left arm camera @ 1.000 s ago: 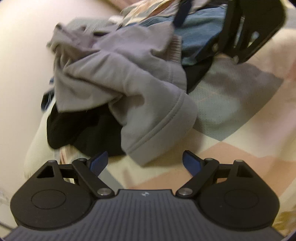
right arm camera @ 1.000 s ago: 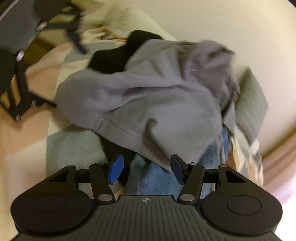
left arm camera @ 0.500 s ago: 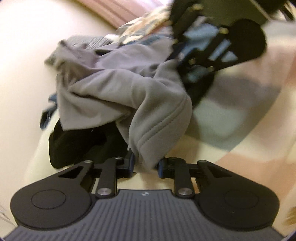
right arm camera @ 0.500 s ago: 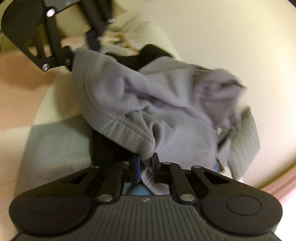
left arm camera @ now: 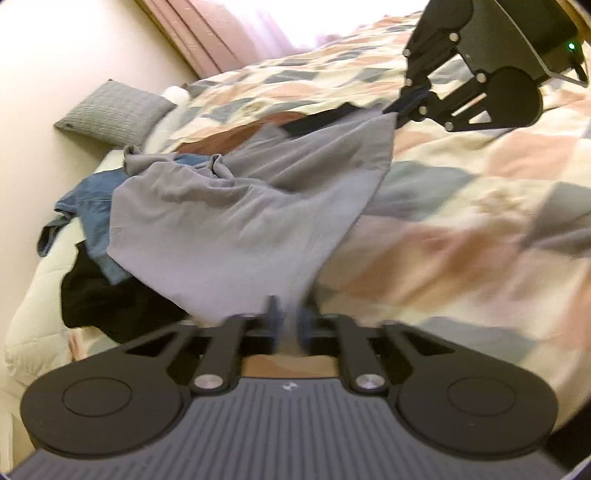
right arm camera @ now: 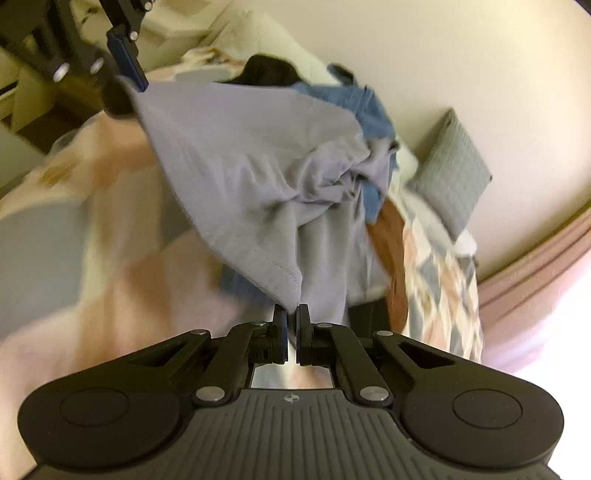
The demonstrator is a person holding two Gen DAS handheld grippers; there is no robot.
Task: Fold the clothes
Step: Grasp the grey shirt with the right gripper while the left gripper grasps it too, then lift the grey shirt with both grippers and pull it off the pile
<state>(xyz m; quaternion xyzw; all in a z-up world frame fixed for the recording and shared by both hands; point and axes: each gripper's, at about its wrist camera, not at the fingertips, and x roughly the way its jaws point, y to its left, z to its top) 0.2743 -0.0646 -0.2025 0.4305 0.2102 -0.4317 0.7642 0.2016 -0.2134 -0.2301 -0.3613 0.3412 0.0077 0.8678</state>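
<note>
A: Left wrist view first; what does the left gripper (left arm camera: 290, 325) do?

B: Its fingers are pressed together on a corner of the grey garment (left arm camera: 236, 218); the cloth rises out of the pinch and fans away from the camera, lifted above the quilt (left arm camera: 461, 236).

A: And the far corner of the garment?

B: The right gripper (left arm camera: 400, 105) pinches it, up and to the right of the garment; the hem runs taut between the two grips.

A: What lies around the garment?

B: Left of it, blue denim (left arm camera: 92, 199); below that, black cloth (left arm camera: 110, 299); behind the garment, brown cloth (left arm camera: 236, 134) and a black strip; further back and left, a grey pillow (left arm camera: 114, 110) against the wall (left arm camera: 44, 66); a pink curtain (left arm camera: 210, 33) above it.

A: Now the right wrist view?

B: The right gripper (right arm camera: 291, 325) is closed tight on a stitched corner of the garment (right arm camera: 251, 166); the cloth spreads up and left to the left gripper (right arm camera: 129, 74), which clamps the opposite corner.

A: The rest of the garment?

B: Its right part is bunched in folds; denim (right arm camera: 373, 110) shows behind and right of it, black cloth (right arm camera: 269, 70) above it, brown cloth (right arm camera: 391, 251) to its lower right; the pillow (right arm camera: 454, 173) leans on the wall further right; the quilt (right arm camera: 110, 240) under the garment is blurred.
</note>
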